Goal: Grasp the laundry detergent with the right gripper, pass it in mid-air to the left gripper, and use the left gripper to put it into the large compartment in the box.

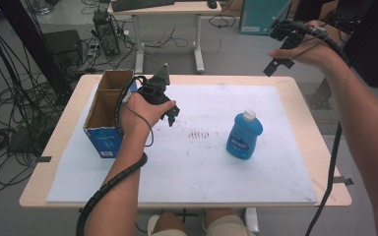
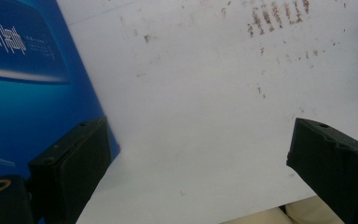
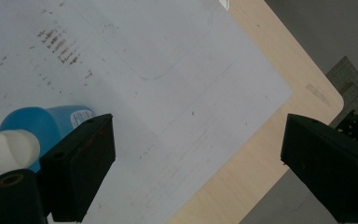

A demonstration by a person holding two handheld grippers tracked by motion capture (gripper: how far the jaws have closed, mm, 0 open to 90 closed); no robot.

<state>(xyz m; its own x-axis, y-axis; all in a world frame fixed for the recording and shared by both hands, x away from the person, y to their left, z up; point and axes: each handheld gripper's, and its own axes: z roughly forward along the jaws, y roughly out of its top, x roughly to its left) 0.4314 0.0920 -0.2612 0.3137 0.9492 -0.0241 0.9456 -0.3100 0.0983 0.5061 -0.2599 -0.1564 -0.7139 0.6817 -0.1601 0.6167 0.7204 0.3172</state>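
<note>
You have a light wooden table (image 1: 305, 118) under a white sheet (image 1: 202, 167) marked with a patch of brown scuffs (image 1: 198, 133). Behind it, note a second pale desk (image 1: 167, 9), tangled black floor cables (image 1: 10, 98), and a teal cabinet (image 1: 258, 14).

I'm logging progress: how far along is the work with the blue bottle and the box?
Nothing looks done: the blue bottle stands upright on the white mat, apart from the open cardboard box. Nothing is in hand; the left gripper beside the box and the raised right gripper are open, empty. Grasping and moving remain.
</note>
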